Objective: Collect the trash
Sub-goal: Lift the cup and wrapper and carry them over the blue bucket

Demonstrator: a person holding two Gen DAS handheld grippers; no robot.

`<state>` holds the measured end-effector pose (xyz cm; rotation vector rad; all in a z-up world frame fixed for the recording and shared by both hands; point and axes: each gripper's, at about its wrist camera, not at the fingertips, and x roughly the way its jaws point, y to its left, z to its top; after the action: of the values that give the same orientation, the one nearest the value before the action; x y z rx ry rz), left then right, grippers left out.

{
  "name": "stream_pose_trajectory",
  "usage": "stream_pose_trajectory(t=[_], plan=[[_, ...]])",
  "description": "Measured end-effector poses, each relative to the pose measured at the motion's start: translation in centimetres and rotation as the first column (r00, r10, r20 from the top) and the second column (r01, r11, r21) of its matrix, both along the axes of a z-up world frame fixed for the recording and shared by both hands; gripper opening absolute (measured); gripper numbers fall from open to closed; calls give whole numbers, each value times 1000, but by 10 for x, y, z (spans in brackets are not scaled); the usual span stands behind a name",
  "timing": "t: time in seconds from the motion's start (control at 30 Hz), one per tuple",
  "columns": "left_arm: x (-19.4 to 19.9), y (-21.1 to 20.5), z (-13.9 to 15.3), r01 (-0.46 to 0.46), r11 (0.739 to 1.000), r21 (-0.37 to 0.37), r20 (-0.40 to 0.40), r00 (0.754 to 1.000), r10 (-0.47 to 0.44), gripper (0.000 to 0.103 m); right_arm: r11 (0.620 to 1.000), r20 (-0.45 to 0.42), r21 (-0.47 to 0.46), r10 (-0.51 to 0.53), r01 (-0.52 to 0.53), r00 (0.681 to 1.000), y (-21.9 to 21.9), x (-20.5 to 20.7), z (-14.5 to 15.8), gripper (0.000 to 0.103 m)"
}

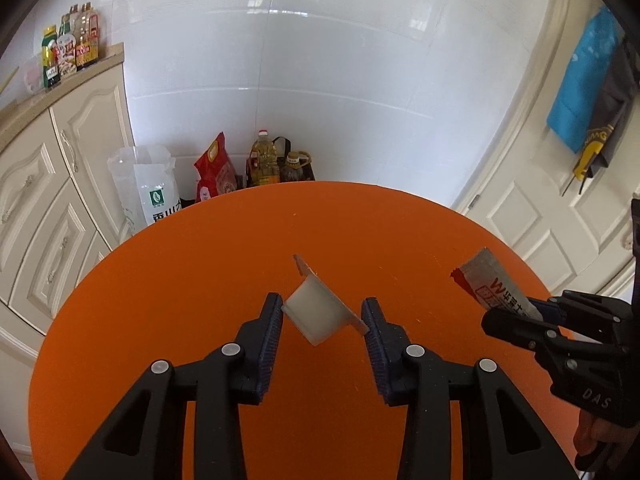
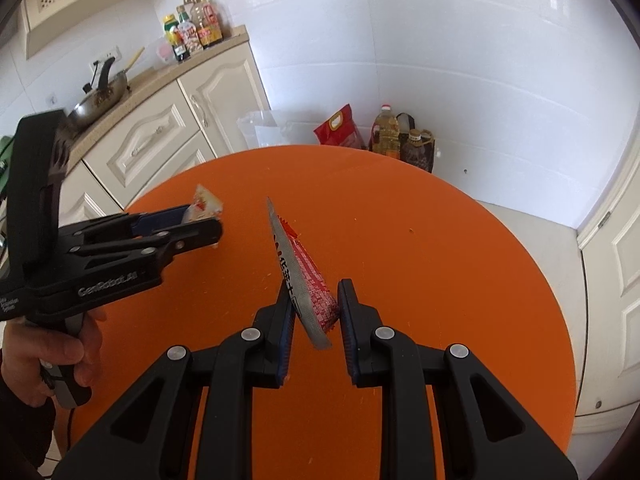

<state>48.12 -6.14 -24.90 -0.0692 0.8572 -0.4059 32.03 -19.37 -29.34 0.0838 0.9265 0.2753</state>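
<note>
Left tool [image 1: 323, 314] pinching white cup [image 1: 316, 314] sideways, right tool [image 2: 314, 312] pinching red wrapper [image 2: 308, 280]; both lifted off tabletop [image 1: 200, 272] centre, likely for binning.

It was a home kitchen: cream cabinets [image 2: 160, 136] under a counter carrying sauce bottles [image 2: 194, 26] and a wok [image 2: 98, 102], white tiled walls [image 1: 320, 92], cooking oil [image 1: 264, 160] and a rice bag [image 1: 214, 168] on the floor.

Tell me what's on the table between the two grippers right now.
Only bare orange table, in the right wrist view. The left gripper holds a small white cup; the right gripper holds a red-and-silver wrapper.
</note>
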Motion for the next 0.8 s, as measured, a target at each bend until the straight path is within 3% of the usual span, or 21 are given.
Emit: stream_pose_trajectory(t=[0.43, 0.8], plan=[[-118, -2, 47, 64, 998, -28, 158, 986, -59, 36, 996, 129, 26, -85, 82, 988, -24, -100, 65, 21], [-258, -28, 92, 180, 983, -37, 322, 933, -159, 36, 979, 285, 51, -203, 196, 937, -75, -217, 128, 21]])
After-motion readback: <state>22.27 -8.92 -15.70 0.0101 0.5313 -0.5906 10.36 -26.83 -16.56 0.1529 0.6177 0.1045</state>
